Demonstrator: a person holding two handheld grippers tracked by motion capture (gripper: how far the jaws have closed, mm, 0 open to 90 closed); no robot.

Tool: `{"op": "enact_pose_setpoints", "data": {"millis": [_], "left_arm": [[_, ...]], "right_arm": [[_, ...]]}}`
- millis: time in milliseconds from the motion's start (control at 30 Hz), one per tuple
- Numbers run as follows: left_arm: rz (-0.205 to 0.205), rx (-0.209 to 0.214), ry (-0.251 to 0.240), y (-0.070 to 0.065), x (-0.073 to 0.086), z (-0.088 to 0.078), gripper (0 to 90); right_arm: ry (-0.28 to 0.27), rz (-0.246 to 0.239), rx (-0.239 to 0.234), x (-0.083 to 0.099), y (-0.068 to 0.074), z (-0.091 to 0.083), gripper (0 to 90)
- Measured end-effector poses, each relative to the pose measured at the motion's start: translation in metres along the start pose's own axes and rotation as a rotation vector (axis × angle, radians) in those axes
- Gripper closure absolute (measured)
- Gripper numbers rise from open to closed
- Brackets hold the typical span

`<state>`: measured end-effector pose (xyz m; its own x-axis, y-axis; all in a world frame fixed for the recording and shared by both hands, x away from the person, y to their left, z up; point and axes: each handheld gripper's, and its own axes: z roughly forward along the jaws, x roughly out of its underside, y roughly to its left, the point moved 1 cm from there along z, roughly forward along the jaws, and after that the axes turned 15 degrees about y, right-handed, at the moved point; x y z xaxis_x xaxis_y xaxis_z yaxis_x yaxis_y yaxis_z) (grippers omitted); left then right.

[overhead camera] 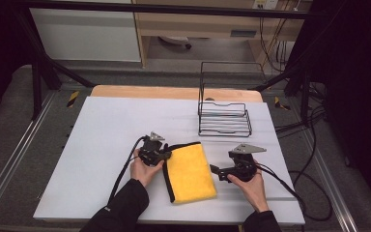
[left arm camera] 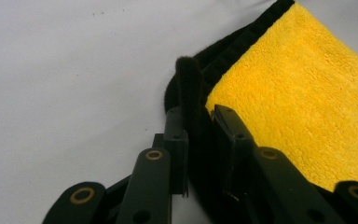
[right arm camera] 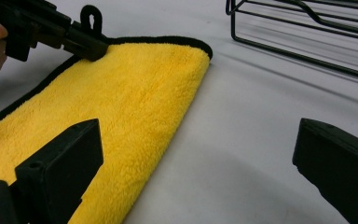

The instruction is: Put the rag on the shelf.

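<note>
1. Closest to us, two dark sleeves come in from the bottom edge of the high view. Each hand holds a black gripper.
2. The left gripper [overhead camera: 166, 155] sits at the far left corner of the yellow cloth [overhead camera: 189, 172]. Its jaws are pinched on the cloth's black edge [left arm camera: 189, 88], which sticks up between them.
3. The right gripper [overhead camera: 213, 169] is just beside the cloth's right side, low over the table. Its jaws stand wide apart with nothing between them.
4. The yellow cloth lies folded and flat on the near middle of the table, between the two hands. It is fluffy with a black border.
5. The table top [overhead camera: 111, 125] is a big white board. It looks smooth and plain.
6. Farther back on the right stands a black wire rack [overhead camera: 224, 118], well apart from the cloth.
7. Behind the white board, a strip of light wood [overhead camera: 174, 92] shows at the far edge.
8. Black cables [overhead camera: 302, 191] trail off the right side onto the grey floor [overhead camera: 9, 135].
9. At the very back are a white cabinet [overhead camera: 87, 34], a wooden shelf [overhead camera: 198, 21] and black metal bars [overhead camera: 41, 72].
</note>
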<state>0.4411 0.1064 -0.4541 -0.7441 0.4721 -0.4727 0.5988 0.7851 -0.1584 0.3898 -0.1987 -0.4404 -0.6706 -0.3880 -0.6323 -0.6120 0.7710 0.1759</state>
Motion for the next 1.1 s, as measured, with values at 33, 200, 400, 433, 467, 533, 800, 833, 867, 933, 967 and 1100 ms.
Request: {"op": "enact_pose_setpoints", "data": {"millis": [33, 200, 400, 433, 467, 533, 800, 833, 867, 933, 967, 1100], "left_arm": [[0.0, 0.003, 0.001, 0.001, 0.0, 0.0, 75.3], [0.006, 0.0, -0.003, 0.0, 0.0, 0.0, 75.3], [0.012, 0.002, -0.01, 0.001, 0.001, 0.001, 75.4], [0.014, 0.001, -0.012, 0.001, 0.001, 0.001, 75.4], [0.014, 0.001, -0.012, 0.001, 0.001, 0.001, 75.3], [0.013, 0.001, -0.014, 0.001, 0.002, 0.001, 75.4], [0.019, 0.01, -0.023, 0.002, 0.003, 0.001, 75.3], [0.017, 0.011, -0.023, 0.002, 0.003, 0.001, 75.3], [0.018, 0.012, -0.023, 0.002, 0.003, 0.001, 75.3], [0.023, 0.013, -0.024, 0.003, 0.003, 0.001, 75.3], [0.022, 0.013, -0.024, 0.003, 0.003, 0.001, 75.3], [0.023, 0.016, -0.023, 0.003, 0.003, 0.001, 75.3]], "right_arm": [[0.002, -0.002, 0.002, -0.003, 0.001, 0.002, 1.8], [-0.001, -0.006, 0.016, -0.02, 0.002, 0.015, 3.8], [0.024, 0.003, 0.01, -0.04, 0.001, 0.039, 13.1], [0.031, 0.002, 0.011, -0.043, 0.001, 0.043, 14.9], [0.038, -0.002, 0.017, -0.046, 0.0, 0.048, 18.0], [0.056, -0.012, 0.02, -0.05, -0.001, 0.055, 23.8], [0.121, 0.014, -0.016, -0.054, -0.005, 0.07, 48.1], [0.123, 0.017, -0.019, -0.054, -0.005, 0.07, 50.0], [0.125, 0.02, -0.025, -0.054, -0.004, 0.069, 52.6], [0.138, 0.035, -0.043, -0.054, -0.003, 0.07, 57.9], [0.14, 0.035, -0.048, -0.053, -0.003, 0.071, 60.3], [0.151, 0.043, -0.06, -0.054, -0.002, 0.071, 66.2]]}}
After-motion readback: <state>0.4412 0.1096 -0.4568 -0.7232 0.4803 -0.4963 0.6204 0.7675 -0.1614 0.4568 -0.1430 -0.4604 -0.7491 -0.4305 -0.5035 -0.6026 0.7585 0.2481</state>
